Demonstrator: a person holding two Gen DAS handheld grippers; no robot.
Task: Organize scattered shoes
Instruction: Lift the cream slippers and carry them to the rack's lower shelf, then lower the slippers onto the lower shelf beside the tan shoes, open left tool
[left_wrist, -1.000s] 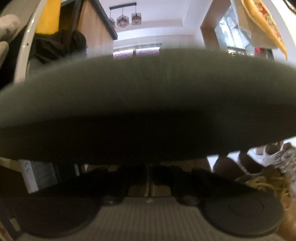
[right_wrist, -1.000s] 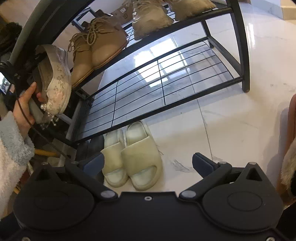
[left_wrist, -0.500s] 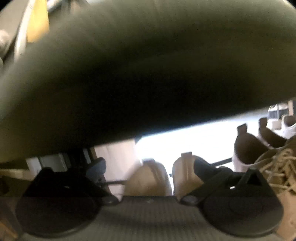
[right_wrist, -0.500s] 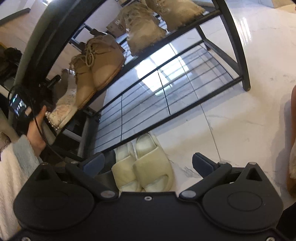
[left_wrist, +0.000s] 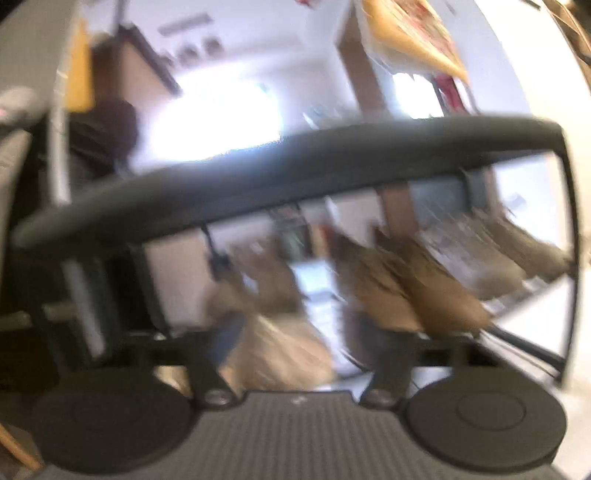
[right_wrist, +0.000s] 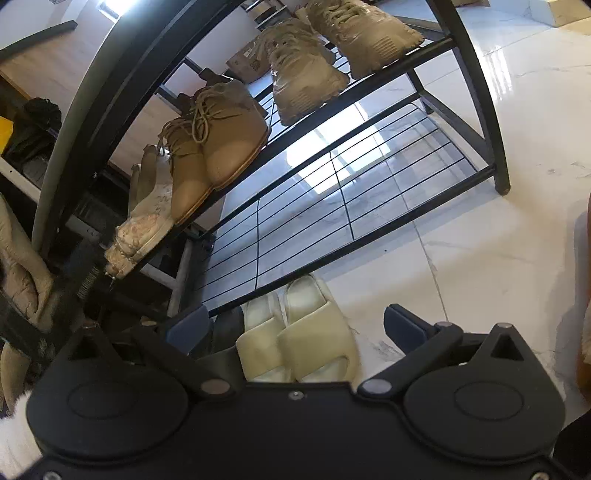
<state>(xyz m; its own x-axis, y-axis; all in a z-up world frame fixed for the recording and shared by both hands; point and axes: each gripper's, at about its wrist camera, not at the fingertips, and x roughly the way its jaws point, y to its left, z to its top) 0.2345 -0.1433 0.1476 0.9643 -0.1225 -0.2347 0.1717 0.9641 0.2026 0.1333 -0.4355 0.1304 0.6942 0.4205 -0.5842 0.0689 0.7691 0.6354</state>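
On the rack's middle shelf: a pair of tan lace-up boots sits side by side, toes at the front rail, and a white embellished shoe lies just beside them at the shelf's end, its beaded toe poking past the rail.
Further along that shelf: two beige chunky sneakers stand together, well apart from the white shoe.
Shoe rack: black metal rack with wire shelves; the lowest wire shelf shows only bars and the floor's glare through them.
Floor: white marble floor, glossy.
Slides: a pair of pale yellow slides lies on the floor just in front of the rack's bottom rail, touching each other, between the right gripper's fingers in that view.
Right gripper: right gripper is spread wide, blue-tipped fingers well apart, with nothing between the pads; it hangs above the slides.
Left gripper: left gripper faces the rack from close by; the view is heavily blurred, the fingers look parted, and a pale shoe shape lies between them, but whether they touch it I cannot tell.
Left view, rest: a dark curved top bar crosses the frame, with smeared tan boots behind it to the right.
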